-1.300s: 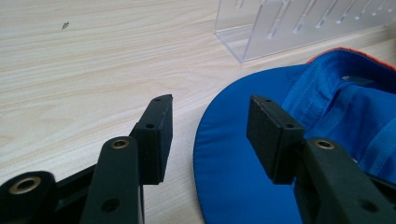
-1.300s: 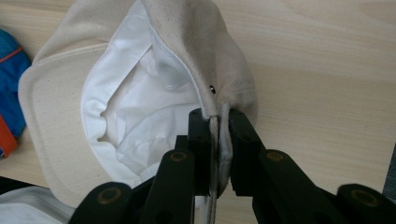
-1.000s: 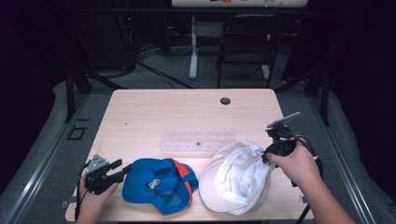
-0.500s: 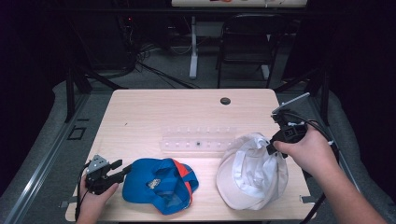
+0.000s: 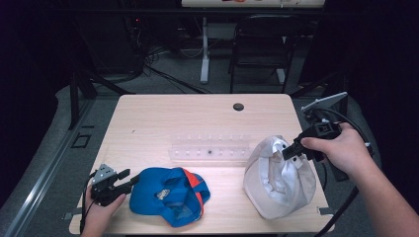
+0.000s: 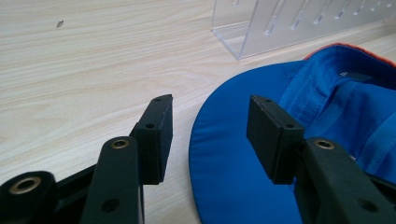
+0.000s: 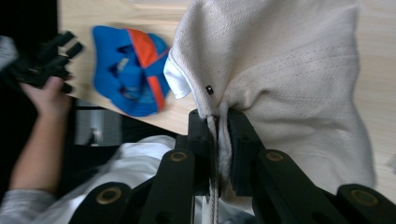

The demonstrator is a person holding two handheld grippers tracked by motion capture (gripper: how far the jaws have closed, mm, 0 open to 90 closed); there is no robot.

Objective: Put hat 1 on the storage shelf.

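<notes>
Table [image 5: 148, 118] mid-frame, rack [image 5: 210, 148] at centre, one cap [image 5: 168, 195] lower left, another cap [image 5: 279, 173] lower right, possibly lifted, chair [image 5: 262, 44] behind.

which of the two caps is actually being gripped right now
The white cap, at the table's right end. The right hand-held gripper is clamped on its edge. The blue cap lies free, with the open left hand-held gripper just at its brim.

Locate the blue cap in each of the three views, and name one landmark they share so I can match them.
High view: the blue cap lies at the table's near left, just right of the left gripper.
Left gripper view: its brim runs between the open fingers, crown at right.
Right gripper view: upper left, beyond the white cap.
Shared landmark: the cap's orange panel.
</notes>
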